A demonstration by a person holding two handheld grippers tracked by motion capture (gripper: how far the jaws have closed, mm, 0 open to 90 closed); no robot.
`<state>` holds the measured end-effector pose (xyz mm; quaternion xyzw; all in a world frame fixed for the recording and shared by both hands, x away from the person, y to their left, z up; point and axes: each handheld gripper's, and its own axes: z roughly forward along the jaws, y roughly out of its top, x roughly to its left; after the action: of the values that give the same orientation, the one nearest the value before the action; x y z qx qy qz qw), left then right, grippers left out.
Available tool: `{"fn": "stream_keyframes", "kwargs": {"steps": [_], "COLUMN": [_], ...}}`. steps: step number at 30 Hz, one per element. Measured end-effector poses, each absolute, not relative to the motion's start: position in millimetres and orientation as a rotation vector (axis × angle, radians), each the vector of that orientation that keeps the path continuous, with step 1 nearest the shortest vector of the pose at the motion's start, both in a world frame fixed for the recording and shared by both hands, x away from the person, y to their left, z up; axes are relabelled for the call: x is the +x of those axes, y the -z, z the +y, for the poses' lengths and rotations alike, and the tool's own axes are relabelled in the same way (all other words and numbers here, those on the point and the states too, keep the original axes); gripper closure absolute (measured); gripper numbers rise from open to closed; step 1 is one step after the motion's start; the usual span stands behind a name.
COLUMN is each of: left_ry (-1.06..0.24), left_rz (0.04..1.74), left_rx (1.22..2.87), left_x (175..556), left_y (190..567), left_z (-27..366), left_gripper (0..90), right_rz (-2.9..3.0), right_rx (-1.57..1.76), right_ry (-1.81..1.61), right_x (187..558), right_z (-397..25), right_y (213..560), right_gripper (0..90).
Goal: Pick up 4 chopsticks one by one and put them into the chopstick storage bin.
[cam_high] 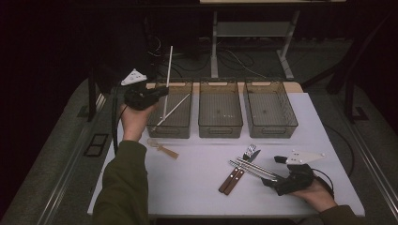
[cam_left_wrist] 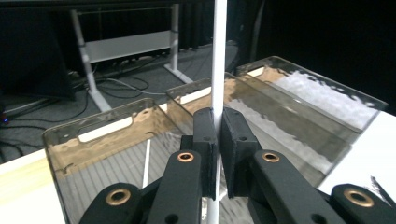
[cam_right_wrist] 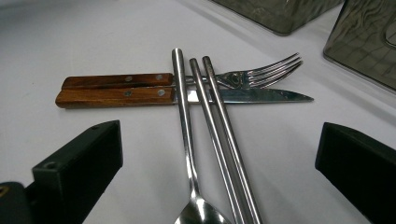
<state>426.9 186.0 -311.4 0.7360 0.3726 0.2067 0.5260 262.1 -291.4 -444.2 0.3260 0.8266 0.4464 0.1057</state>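
My left gripper [cam_high: 162, 91] is held over the left clear bin [cam_high: 155, 125], shut on a thin white stick [cam_high: 168, 70] that stands nearly upright. In the left gripper view the jaws pinch that white stick [cam_left_wrist: 218, 56] low on its length. A second white stick [cam_high: 174, 109] lies slanted inside the bin. My right gripper [cam_high: 275, 172] rests low on the table at the front right, open. Between its jaws lie a metal spoon [cam_right_wrist: 183, 112] and two metal chopsticks [cam_right_wrist: 219, 126]. They cross a wooden-handled fork [cam_right_wrist: 266, 72] and knife [cam_right_wrist: 116, 97].
Middle bin [cam_high: 220, 125] and right bin [cam_high: 271, 126] stand in a row beside the left one at the table's back. A small pale utensil [cam_high: 163, 148] lies in front of the left bin. The white table [cam_high: 197, 187] ends close behind the bins.
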Motion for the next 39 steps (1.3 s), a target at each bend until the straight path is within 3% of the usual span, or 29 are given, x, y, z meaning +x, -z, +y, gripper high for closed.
{"fn": "stream_keyframes", "kwargs": {"steps": [24,39], "left_ry": [-0.498,-0.523], "left_rz": [1.047,1.089], "left_rx": [1.886,1.971], "left_x": [443.2,444.3], "left_y": [365.2,378.7], "left_z": [197.3,201.3], "left_gripper": [84.1,84.1], "right_rz": [2.438,2.438], "right_rx": [0.964,0.967], "right_ry": [-1.314,-1.313], "right_x": [262.2,262.2], "right_z": [-291.5,-291.7], "right_y": [444.7,444.9], "right_gripper": [0.6,0.6]}}
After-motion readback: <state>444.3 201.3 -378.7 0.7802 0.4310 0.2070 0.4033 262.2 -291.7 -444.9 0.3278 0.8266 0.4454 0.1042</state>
